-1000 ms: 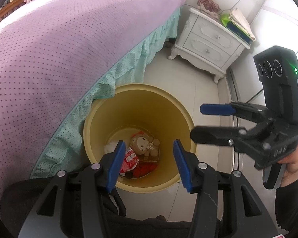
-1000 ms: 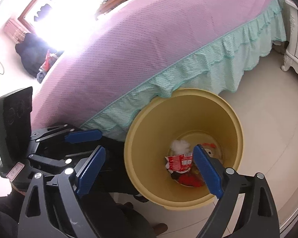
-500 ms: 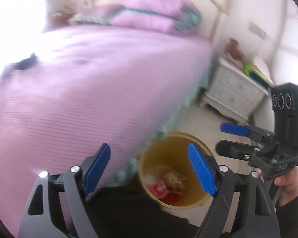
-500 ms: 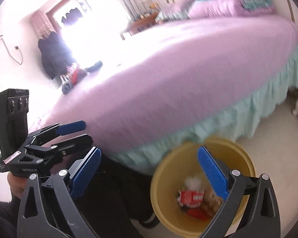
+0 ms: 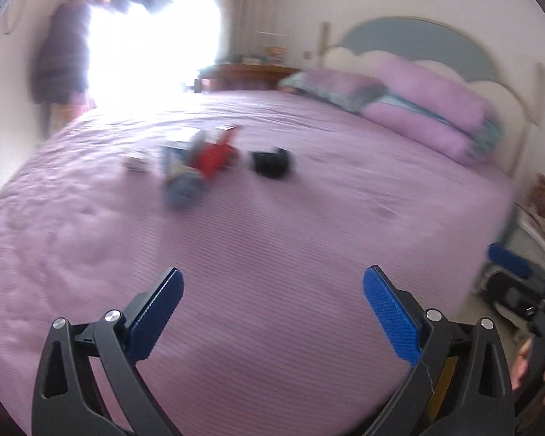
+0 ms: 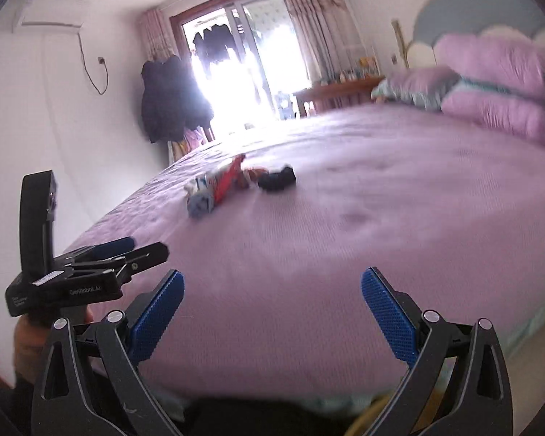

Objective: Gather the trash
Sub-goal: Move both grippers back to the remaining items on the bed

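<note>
Purple bedspread (image 5: pixel 272 225) bears blurred litter (image 5: pixel 200 160) (well ahead); we hold left gripper (image 5: pixel 272 312) and right gripper (image 6: pixel 272 312) spread, empty.

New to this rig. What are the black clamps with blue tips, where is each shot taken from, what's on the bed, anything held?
There is no robot arm here. A person holds a two-finger gripper in each hand, and each gripper carries a fisheye camera that looks forward along its fingers.

In the left wrist view, the left gripper fills the bottom, jaws wide apart with nothing between them. In the right wrist view, the right gripper is likewise open and empty, and the left gripper appears again at the lower left.

Both cameras face a bed with a purple bedspread. On it lies a small cluster: a red item, a blue-grey item, a black item and something small and white. Motion blur hides what each one is. Pillows sit at the headboard.
</note>
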A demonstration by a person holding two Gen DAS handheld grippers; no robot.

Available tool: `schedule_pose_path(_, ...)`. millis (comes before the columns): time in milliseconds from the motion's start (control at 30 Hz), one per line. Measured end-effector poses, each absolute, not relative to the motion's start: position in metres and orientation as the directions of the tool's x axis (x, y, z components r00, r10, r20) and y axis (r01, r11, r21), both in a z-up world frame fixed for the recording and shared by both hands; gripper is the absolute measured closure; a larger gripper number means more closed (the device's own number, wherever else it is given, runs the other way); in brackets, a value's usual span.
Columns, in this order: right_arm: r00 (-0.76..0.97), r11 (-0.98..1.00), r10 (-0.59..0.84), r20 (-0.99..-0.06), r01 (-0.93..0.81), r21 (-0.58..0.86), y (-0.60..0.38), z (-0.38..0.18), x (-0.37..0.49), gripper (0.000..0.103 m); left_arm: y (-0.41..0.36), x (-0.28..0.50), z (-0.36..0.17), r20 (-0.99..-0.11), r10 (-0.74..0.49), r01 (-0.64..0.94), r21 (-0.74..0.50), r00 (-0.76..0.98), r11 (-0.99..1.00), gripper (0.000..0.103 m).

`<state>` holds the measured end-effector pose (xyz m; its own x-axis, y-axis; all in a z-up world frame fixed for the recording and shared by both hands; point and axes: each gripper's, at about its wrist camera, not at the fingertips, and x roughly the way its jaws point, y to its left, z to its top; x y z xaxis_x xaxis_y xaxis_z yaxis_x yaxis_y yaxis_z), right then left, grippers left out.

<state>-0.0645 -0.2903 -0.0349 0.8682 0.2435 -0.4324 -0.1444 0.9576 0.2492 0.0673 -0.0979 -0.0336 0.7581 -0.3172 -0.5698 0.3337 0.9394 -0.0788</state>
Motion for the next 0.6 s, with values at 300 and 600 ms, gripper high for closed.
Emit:
schedule_pose_path(300,0.874,0.961,0.256,-0.413,-0.184,0.206,-0.263,-0.024,0.004,0.008,-0.062,0.122,-0.033,-0.576,-0.254,0.235,-0.109,0.777,0.966,0.004)
schedule_pose_path(600,0.839,0.948,0.314,-0.445,-0.255,0.190,-0.250,-0.027,0.052,0.008,-0.063,0.197,-0.049,-0.640,-0.205,0.173,-0.114,0.740,0.978,0.004)
